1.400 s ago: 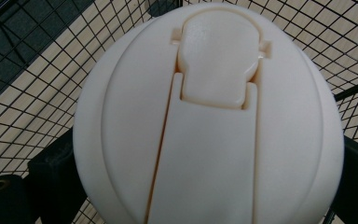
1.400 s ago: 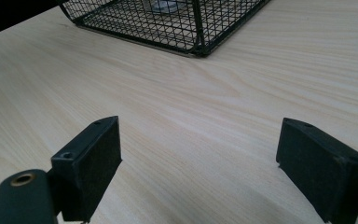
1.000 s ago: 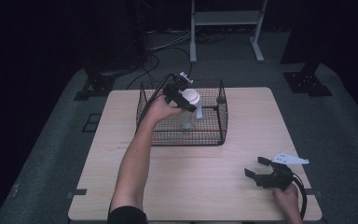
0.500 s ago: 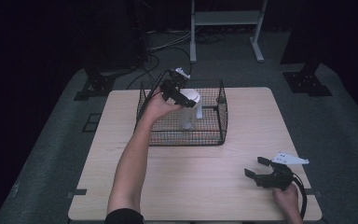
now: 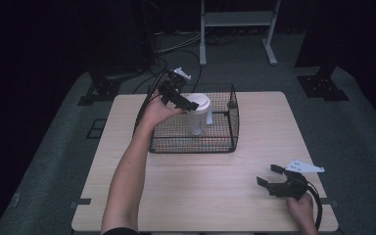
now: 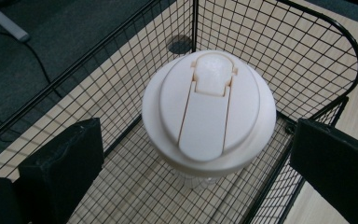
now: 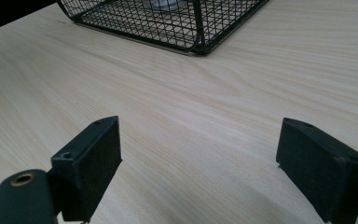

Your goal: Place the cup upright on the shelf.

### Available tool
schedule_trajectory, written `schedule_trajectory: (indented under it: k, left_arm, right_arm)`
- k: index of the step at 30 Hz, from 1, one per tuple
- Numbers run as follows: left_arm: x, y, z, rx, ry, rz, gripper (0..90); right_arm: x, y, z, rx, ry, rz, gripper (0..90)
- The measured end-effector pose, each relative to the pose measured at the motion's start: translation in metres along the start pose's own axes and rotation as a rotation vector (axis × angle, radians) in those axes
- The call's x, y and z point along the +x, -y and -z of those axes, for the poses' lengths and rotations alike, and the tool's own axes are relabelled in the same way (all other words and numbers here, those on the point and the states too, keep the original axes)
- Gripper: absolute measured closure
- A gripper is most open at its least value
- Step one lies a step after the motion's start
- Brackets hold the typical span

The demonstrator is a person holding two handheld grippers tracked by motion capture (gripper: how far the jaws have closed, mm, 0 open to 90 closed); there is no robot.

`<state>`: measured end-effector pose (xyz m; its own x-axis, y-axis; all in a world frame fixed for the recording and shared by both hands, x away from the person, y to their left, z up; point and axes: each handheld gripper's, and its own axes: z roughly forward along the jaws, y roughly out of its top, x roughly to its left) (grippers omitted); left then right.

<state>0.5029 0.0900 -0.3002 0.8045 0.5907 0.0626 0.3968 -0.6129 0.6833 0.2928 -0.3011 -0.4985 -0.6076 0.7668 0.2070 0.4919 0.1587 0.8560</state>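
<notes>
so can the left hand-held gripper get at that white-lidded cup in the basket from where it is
Probably yes. The left hand-held gripper hovers above the cup with its jaws open, wider than the lid, one on each side. The wire basket is open on top, so nothing blocks the way down.

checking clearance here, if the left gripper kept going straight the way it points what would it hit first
Most likely the white flip-top lid of the clear cup standing in the wire basket; the open left gripper points down at it, jaws apart on either side.

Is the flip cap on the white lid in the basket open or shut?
Shut. In the left gripper view the flip cap lies flat on the white lid, while the left gripper hovers open around it.
</notes>
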Motion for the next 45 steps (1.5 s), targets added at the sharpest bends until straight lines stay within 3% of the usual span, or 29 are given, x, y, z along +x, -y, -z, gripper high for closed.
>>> schedule_trajectory:
  k: [17,27,45]
  left_arm:
    - [-0.014,0.03,0.028,-0.001,0.02,-0.012,2.0]
    - [-0.024,0.044,0.042,-0.029,0.026,-0.023,2.1]
    - [-0.035,0.072,0.046,-0.024,0.044,-0.033,2.1]
  right_arm:
    - [-0.001,0.001,0.002,-0.015,0.005,-0.018,12.9]
    - [-0.001,0.001,0.001,-0.013,0.009,-0.021,12.9]
    - [-0.001,0.001,0.001,-0.007,0.013,-0.019,12.9]
